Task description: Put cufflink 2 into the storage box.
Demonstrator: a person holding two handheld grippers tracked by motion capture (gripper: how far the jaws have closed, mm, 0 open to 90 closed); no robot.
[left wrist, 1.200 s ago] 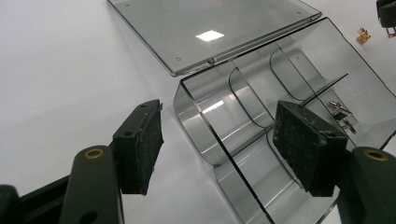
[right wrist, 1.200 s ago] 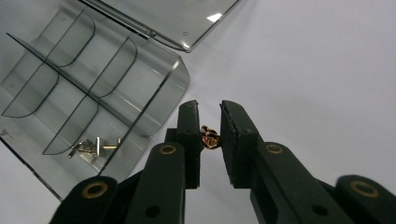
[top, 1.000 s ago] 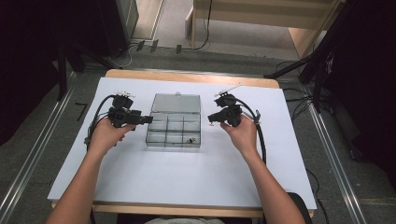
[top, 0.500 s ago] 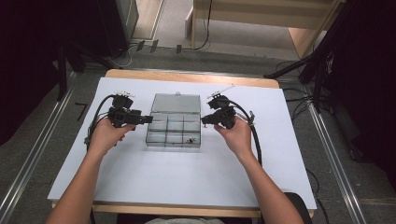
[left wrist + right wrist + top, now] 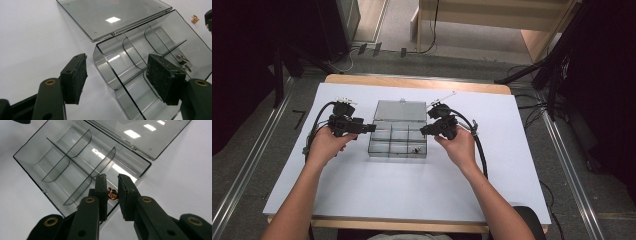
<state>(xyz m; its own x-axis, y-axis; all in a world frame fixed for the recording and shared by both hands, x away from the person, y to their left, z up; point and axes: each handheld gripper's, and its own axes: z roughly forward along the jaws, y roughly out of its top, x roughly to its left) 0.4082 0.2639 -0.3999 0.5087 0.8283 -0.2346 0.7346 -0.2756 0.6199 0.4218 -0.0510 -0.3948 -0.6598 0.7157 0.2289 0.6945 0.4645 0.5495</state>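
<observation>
The clear compartment box (image 5: 398, 136) sits mid-bench on the white sheet (image 5: 362, 190), lid laid flat open behind it. The right claw (image 5: 111, 185) is narrow — pinching a small brass fitting (image 5: 112, 194) over the box's near corner. The left claw (image 5: 117, 78) gapes wide, astride the box's end wall without gripping it. More brass fittings (image 5: 184, 62) lie in one compartment.

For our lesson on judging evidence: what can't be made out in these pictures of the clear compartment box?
- Small gold metal piece, right gripper view: half hidden between the black fingers; shape and grip unclear.
- Clear plastic compartment box, left gripper view: near corner cut off by the bottom edge.
- Box contents, high view: too small.
</observation>
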